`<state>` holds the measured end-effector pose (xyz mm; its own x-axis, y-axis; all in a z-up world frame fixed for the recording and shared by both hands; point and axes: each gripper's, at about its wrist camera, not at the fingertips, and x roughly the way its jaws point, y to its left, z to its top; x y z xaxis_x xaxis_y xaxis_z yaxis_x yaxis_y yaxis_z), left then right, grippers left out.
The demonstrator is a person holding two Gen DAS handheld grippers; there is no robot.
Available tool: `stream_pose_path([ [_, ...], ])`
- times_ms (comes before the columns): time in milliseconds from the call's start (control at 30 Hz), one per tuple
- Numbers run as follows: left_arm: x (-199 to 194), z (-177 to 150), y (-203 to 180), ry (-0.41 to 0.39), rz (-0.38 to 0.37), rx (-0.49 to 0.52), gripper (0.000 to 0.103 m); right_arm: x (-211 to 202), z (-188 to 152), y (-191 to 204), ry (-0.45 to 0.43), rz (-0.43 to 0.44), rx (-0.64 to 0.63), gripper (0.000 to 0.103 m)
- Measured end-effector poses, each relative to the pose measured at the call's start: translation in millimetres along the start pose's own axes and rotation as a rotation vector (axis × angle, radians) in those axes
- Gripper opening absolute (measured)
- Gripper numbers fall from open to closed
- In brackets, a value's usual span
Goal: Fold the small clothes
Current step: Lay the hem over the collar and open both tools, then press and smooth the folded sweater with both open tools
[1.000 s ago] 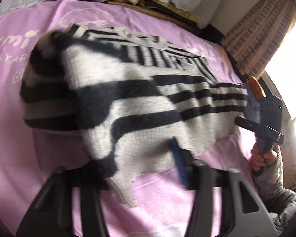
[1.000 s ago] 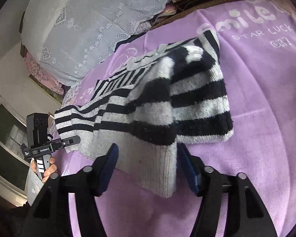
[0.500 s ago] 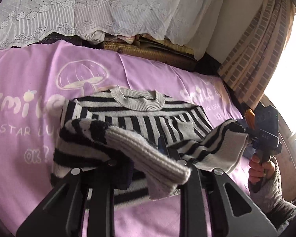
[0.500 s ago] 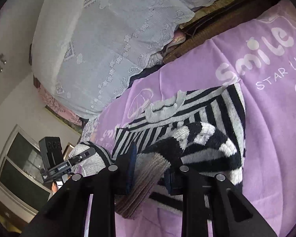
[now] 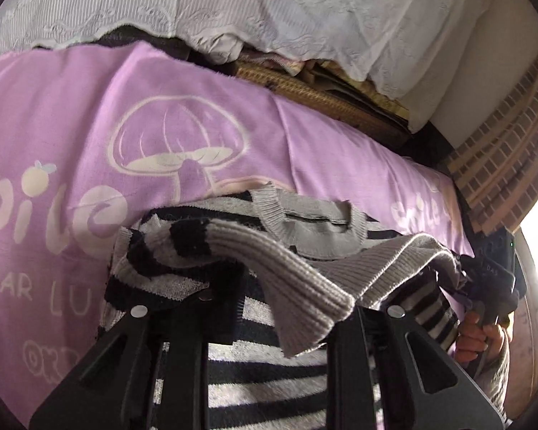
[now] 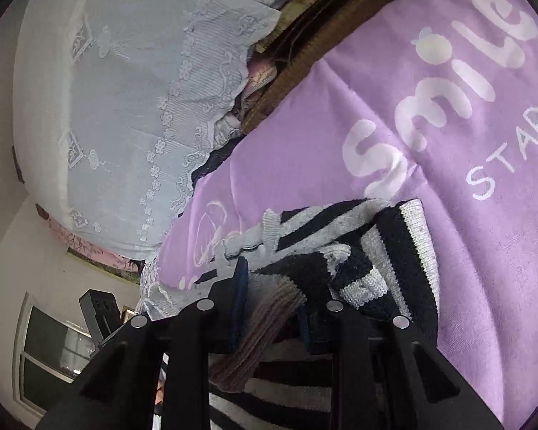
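- Left wrist view: the left gripper (image 5: 290, 304) had just closed and pinched the grey ribbed hem (image 5: 305, 286) of the striped sweater (image 5: 269, 387); the cloth was between its jaws.
- Right wrist view: the right gripper (image 6: 274, 308) had also just closed — it pinched the same hem at the other corner.
- From both grippers the grey collar (image 5: 305, 215) lay straight ahead, near, on the purple blanket (image 5: 71, 114); the hem ran across, from hand to hand.
- I judged both hands about equally near the collar — the fold must go forward.
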<state>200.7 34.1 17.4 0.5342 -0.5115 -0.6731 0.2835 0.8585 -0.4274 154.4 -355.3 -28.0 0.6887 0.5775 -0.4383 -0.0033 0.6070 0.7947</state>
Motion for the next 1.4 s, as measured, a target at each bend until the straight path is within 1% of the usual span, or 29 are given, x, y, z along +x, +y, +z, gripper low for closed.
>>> stream_pose_path([
  [100, 20.5, -3.7, 13.0, 0.020, 0.002, -0.041, 0.022, 2.1, 0.0, -7.9, -0.004, 0.004, 0.013, 0.023],
  [200, 22.6, -5.6, 21.5, 0.017, -0.038, -0.073, 0.024, 1.5, 1.3, -11.2, -0.019, 0.019, 0.031, 0.025],
  [233, 19.2, -5.1, 23.6, 0.009, -0.054, -0.085, 0.031, -0.2, 1.4, -14.4, -0.020, 0.032, 0.040, 0.026],
  [267, 14.5, -5.0, 24.8, -0.008, -0.062, -0.096, 0.044, -1.4, 2.1, -16.2, -0.026, 0.046, 0.051, 0.033],
  [300, 4.7, -5.2, 25.7, -0.052, -0.040, -0.102, 0.052, -4.3, 2.1, -17.5, -0.036, 0.054, 0.056, 0.048],
  [333, -2.7, -6.0, 25.2, -0.084, -0.010, -0.102, 0.072, -8.5, 2.3, -17.2, -0.052, 0.071, 0.060, 0.053],
  [367, -11.8, -6.7, 23.8, -0.118, 0.012, -0.097, 0.080, -12.5, 2.5, -16.6, -0.060, 0.079, 0.059, 0.055],
  [400, -21.9, -7.3, 21.0, -0.151, 0.025, -0.083, 0.083, -16.4, 3.1, -14.9, -0.066, 0.086, 0.057, 0.058],
  [433, -30.0, -7.4, 17.4, -0.178, 0.053, -0.069, 0.088, -19.0, 3.1, -13.4, -0.072, 0.087, 0.056, 0.059],
  [467, -37.2, -7.9, 13.4, -0.202, 0.081, -0.054, 0.091, -21.4, 2.4, -10.9, -0.077, 0.083, 0.052, 0.060],
  [500, -42.6, -8.6, 8.4, -0.215, 0.100, -0.038, 0.091, -22.7, 1.6, -7.6, -0.080, 0.073, 0.041, 0.061],
  [567, -43.7, -10.3, -2.4, -0.195, 0.085, -0.011, 0.091, -27.7, -2.7, 7.2, -0.108, 0.018, -0.020, 0.062],
  [633, -36.9, -12.8, -19.4, -0.152, 0.076, 0.044, 0.091, -39.2, -6.2, 26.2, -0.186, -0.042, -0.107, 0.067],
  [700, -26.3, -17.4, -41.3, -0.123, 0.117, 0.128, 0.091, -49.4, -4.3, 35.8, -0.247, -0.078, -0.147, 0.078],
  [733, -20.8, -20.1, -50.8, -0.115, 0.145, 0.168, 0.092, -53.8, -1.7, 34.1, -0.264, -0.094, -0.138, 0.078],
  [800, -7.9, -23.9, -66.2, -0.101, 0.211, 0.230, 0.093, -51.8, 0.1, 32.2, -0.252, -0.117, -0.119, 0.078],
  [867, 4.5, -22.3, -72.1, -0.075, 0.273, 0.249, 0.093, -38.6, -2.4, 40.2, -0.207, -0.127, -0.153, 0.078],
  [900, 11.4, -18.1, -73.0, -0.056, 0.300, 0.233, 0.093, -30.8, -5.2, 46.1, -0.183, -0.130, -0.175, 0.078],
  [933, 15.3, -13.2, -71.5, -0.043, 0.304, 0.208, 0.093, -19.6, -7.7, 54.3, -0.149, -0.122, -0.196, 0.078],
  [1000, 24.1, 0.5, -68.3, -0.007, 0.262, 0.145, 0.094, 6.1, -9.1, 66.7, -0.072, -0.051, -0.194, 0.081],
  [1033, 28.9, 7.4, -65.4, 0.006, 0.249, 0.114, 0.094, 16.9, -8.6, 69.5, -0.048, -0.017, -0.176, 0.085],
  [1100, 38.6, 20.6, -52.1, 0.014, 0.291, 0.055, 0.096, 38.9, -2.6, 65.2, -0.010, 0.015, -0.124, 0.088],
  [1167, 48.0, 30.1, -33.4, 0.030, 0.331, 0.002, 0.098, 56.2, 7.0, 44.1, -0.016, -0.012, -0.053, 0.088],
  [1200, 55.6, 32.5, -18.4, 0.058, 0.326, -0.027, 0.098, 59.9, 10.5, 31.0, -0.031, -0.028, -0.026, 0.085],
  [1233, 65.1, 33.5, -4.5, 0.091, 0.307, -0.048, 0.098, 60.6, 13.2, 16.1, -0.048, -0.015, 0.009, 0.071],
  [1267, 69.7, 32.6, 4.4, 0.086, 0.282, -0.059, 0.098, 56.5, 15.9, 3.8, -0.069, 0.001, 0.046, 0.063],
  [1300, 65.7, 31.3, 3.5, 0.054, 0.276, -0.053, 0.098, 52.3, 17.6, -2.8, -0.071, 0.025, 0.082, 0.057],
  [1333, 63.8, 31.1, -0.1, 0.048, 0.291, -0.041, 0.098, 49.1, 18.7, -5.2, -0.069, 0.055, 0.098, 0.057],
  [1400, 63.3, 27.6, -9.2, 0.046, 0.340, 0.006, 0.098, 42.3, 17.7, -4.4, -0.087, 0.057, 0.082, 0.057],
])
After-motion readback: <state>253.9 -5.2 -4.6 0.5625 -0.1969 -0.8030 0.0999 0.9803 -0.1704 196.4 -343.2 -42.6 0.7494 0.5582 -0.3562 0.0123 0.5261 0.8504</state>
